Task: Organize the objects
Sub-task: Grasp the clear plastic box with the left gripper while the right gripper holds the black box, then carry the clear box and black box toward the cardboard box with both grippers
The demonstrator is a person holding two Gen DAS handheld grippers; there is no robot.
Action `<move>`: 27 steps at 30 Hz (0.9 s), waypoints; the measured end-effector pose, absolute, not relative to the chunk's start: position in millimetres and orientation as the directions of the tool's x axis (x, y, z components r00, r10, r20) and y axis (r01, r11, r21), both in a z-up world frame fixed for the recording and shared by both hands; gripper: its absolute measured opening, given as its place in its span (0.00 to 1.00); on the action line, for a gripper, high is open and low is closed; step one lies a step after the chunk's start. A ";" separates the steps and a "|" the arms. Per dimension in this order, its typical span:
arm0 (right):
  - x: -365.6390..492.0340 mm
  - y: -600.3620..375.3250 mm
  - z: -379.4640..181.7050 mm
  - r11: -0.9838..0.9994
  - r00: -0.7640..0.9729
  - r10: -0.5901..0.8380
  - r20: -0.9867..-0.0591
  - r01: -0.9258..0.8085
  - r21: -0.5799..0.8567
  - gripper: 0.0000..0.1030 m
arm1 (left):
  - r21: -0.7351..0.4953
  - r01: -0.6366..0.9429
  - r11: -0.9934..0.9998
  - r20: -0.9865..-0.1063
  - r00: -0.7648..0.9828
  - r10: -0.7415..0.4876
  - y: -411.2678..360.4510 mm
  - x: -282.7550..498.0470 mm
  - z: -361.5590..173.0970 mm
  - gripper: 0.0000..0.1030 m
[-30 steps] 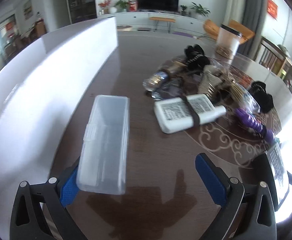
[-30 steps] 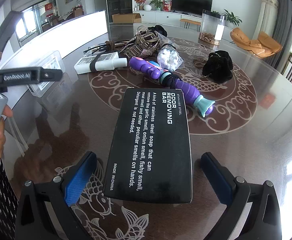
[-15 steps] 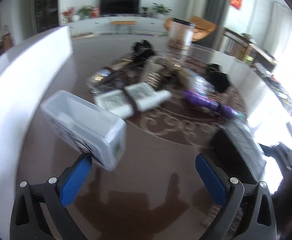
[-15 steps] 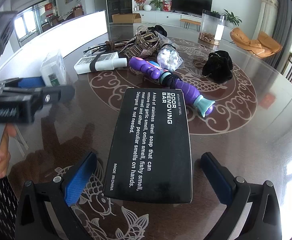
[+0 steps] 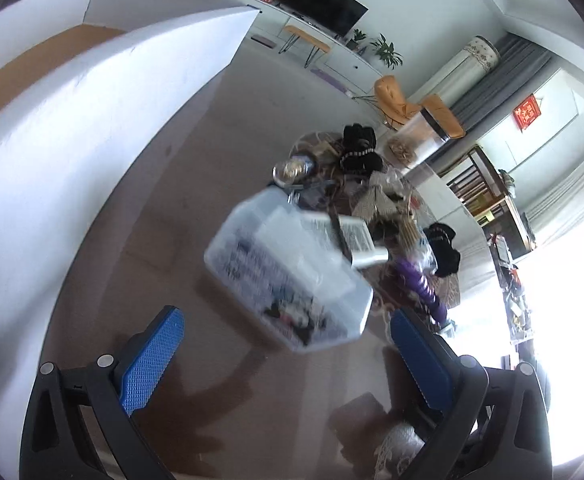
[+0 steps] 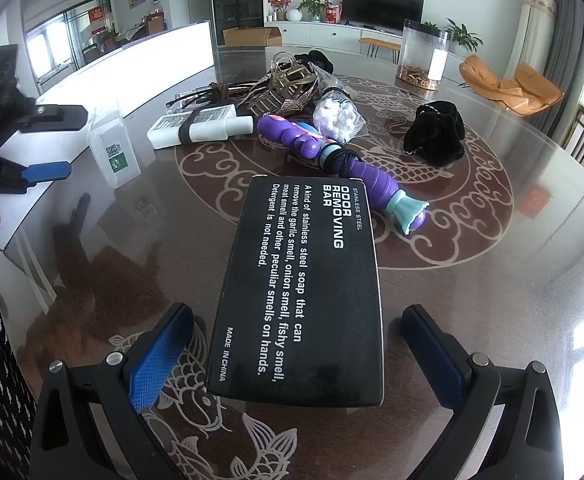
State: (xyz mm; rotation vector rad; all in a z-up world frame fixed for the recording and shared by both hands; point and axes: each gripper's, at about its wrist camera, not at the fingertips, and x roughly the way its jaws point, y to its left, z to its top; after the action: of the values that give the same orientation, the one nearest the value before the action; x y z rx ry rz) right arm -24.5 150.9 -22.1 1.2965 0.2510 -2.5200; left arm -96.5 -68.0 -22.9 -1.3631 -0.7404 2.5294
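The left gripper is hanging spread wide, empty, by the clear plastic box sitting near the table's left edge. The right gripper is straddling, unclosed, the black carton: light, stiff, probably best pinched across its long sides.

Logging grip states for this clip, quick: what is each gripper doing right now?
Left gripper: open, holding nothing; the clear plastic box sits ahead of its fingers.
Right gripper: open, straddling the black box without gripping it.

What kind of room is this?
Most likely a home living and dining area: a flat-screen television on a long white cabinet, orange armchairs, and a big glass-topped dining table.
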 end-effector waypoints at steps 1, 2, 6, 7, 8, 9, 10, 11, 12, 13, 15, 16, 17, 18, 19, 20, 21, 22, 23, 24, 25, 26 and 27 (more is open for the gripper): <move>-25.0 150.9 -22.1 -0.941 -0.550 -0.180 -0.815 0.337 -0.020 1.00 | -0.488 0.087 -0.868 -0.738 -0.572 0.358 -66.0 -101.5 -20.9 1.00; -25.2 151.0 -21.8 -0.941 -0.550 -0.180 -0.816 0.337 -0.020 1.00 | -0.472 0.097 -0.876 -0.744 -0.578 0.336 -64.0 -107.6 -17.9 1.00; -25.9 151.0 -21.6 -0.942 -0.551 -0.178 -0.815 0.334 -0.020 1.00 | -0.366 0.136 -0.921 -0.792 -0.566 0.231 -49.9 -143.6 -16.1 1.00; -25.3 152.4 -21.3 -0.943 -0.551 -0.178 -0.815 0.334 -0.019 1.00 | -0.338 0.146 -0.930 -0.807 -0.554 0.206 -46.5 -149.6 -18.6 1.00; -24.8 153.7 -20.6 -0.943 -0.551 -0.178 -0.815 0.333 -0.019 1.00 | -0.320 0.153 -0.935 -0.817 -0.544 0.190 -43.0 -154.5 -21.5 1.00; -25.6 153.7 -20.2 -0.943 -0.551 -0.178 -0.815 0.333 -0.019 1.00 | -0.321 0.145 -0.936 -0.817 -0.542 0.197 -41.9 -155.9 -22.1 1.00; -24.9 153.6 -20.7 -0.943 -0.551 -0.178 -0.815 0.333 -0.019 1.00 | -0.322 0.121 -0.939 -0.815 -0.541 0.209 -38.0 -157.4 -22.7 1.00; -25.0 153.5 -20.8 -0.943 -0.551 -0.178 -0.815 0.333 -0.019 1.00 | -0.302 0.088 -0.949 -0.815 -0.540 0.209 -32.1 -158.0 -22.5 0.94; -25.4 153.4 -20.6 -0.943 -0.551 -0.178 -0.815 0.333 -0.019 1.00 | -0.262 0.043 -0.964 -0.821 -0.536 0.199 -23.9 -158.1 -22.9 0.75; -25.1 153.3 -20.9 -0.943 -0.551 -0.178 -0.815 0.334 -0.019 1.00 | -0.227 0.000 -0.974 -0.832 -0.521 0.194 -18.2 -157.7 -25.1 0.65; -25.5 153.4 -20.8 -0.943 -0.551 -0.178 -0.815 0.334 -0.019 1.00 | -0.209 -0.073 -0.975 -0.835 -0.506 0.217 -7.4 -150.7 -25.8 0.42; -25.5 153.4 -20.8 -0.943 -0.551 -0.178 -0.815 0.334 -0.019 1.00 | -0.233 -0.111 -0.966 -0.832 -0.491 0.257 -4.1 -144.0 -26.0 0.35; -25.2 153.3 -21.1 -0.943 -0.551 -0.178 -0.815 0.334 -0.019 1.00 | -0.256 -0.143 -0.956 -0.827 -0.480 0.293 -1.4 -137.3 -25.4 0.32; -25.5 153.4 -20.9 -0.943 -0.551 -0.178 -0.815 0.334 -0.019 1.00 | -0.284 -0.195 -0.939 -0.807 -0.480 0.343 0.6 -126.1 -22.4 0.31; -25.2 153.3 -21.2 -0.943 -0.551 -0.178 -0.815 0.333 -0.020 1.00 | -0.279 -0.232 -0.932 -0.799 -0.483 0.359 2.3 -115.4 -20.2 0.31; -25.9 153.4 -20.8 -0.943 -0.551 -0.178 -0.815 0.333 -0.020 1.00 | -0.251 -0.250 -0.935 -0.804 -0.483 0.345 4.4 -106.6 -20.8 0.32; -25.5 153.3 -21.0 -0.943 -0.551 -0.178 -0.815 0.334 -0.020 1.00 | -0.209 -0.247 -0.946 -0.822 -0.480 0.307 2.0 -98.2 -21.9 0.32; -25.2 153.3 -21.3 -0.943 -0.552 -0.178 -0.815 0.333 -0.020 1.00 | -0.183 -0.238 -0.954 -0.836 -0.473 0.279 -2.3 -92.9 -24.1 0.33; -25.2 153.3 -21.3 -0.943 -0.552 -0.178 -0.815 0.333 -0.020 1.00 | -0.163 -0.226 -0.960 -0.851 -0.461 0.252 -8.7 -87.9 -26.8 0.36; -25.6 153.3 -21.1 -0.943 -0.552 -0.178 -0.815 0.333 -0.020 1.00 | -0.145 -0.210 -0.967 -0.861 -0.455 0.228 -14.9 -84.2 -26.6 0.38; -25.2 153.3 -21.4 -0.943 -0.552 -0.178 -0.815 0.333 -0.020 1.00 | -0.127 -0.189 -0.974 -0.868 -0.455 0.201 -21.7 -81.4 -25.6 0.40; -25.3 153.2 -21.5 -0.943 -0.552 -0.178 -0.815 0.333 -0.020 1.00 | -0.115 -0.175 -0.978 -0.870 -0.458 0.185 -27.7 -80.2 -23.6 0.42; -25.9 153.4 -21.0 -0.943 -0.552 -0.178 -0.815 0.333 -0.020 1.00 | -0.104 -0.155 -0.982 -0.869 -0.466 0.166 -36.0 -77.9 -18.4 0.48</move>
State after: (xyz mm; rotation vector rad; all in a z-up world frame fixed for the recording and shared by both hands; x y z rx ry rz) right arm -25.9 153.4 -21.0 1.2973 0.2484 -2.5244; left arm -77.9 -36.0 -18.4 -1.5070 -0.0153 2.5403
